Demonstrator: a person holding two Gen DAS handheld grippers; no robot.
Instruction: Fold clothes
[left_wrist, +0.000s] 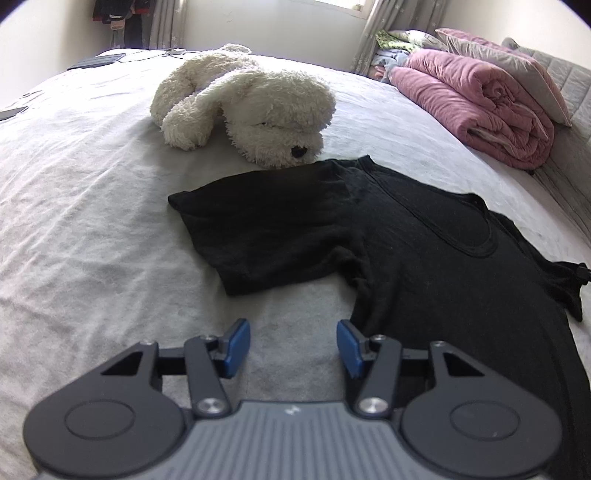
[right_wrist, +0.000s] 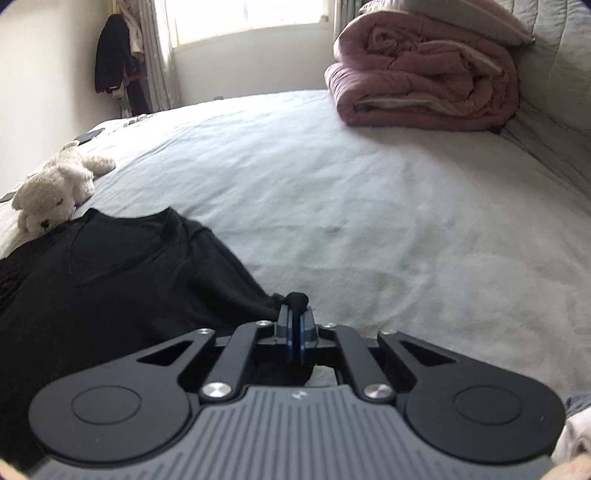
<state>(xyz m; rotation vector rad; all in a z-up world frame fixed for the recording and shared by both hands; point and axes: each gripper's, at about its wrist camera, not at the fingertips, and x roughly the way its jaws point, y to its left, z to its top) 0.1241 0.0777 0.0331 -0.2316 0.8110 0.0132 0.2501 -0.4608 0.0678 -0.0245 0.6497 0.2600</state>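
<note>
On the bed (left_wrist: 92, 206), seen from the left wrist, a black shirt (left_wrist: 406, 251) of soft matte knit lies flat on the wrinkled pale sheet, its near sleeve spread out to the left and its curved neckline facing up. The left gripper (left_wrist: 293, 347) hangs just above the sheet beside the shirt's side edge, its blue pads apart with nothing between them. A shaggy cream plush dog (left_wrist: 251, 107) lies beyond the shirt, its nose touching the sleeve. A rolled pink quilt (left_wrist: 476, 103), puffy and creased, sits at the right by the padded grey headboard (left_wrist: 569, 85). From the right wrist, the right gripper (right_wrist: 295, 321) is clenched on a bunched tip of the shirt (right_wrist: 129, 280), a dark knot of cloth poking out above the pressed blue pads. The plush dog (right_wrist: 55, 192) lies at far left, the quilt (right_wrist: 424, 85) at the upper right.
</note>
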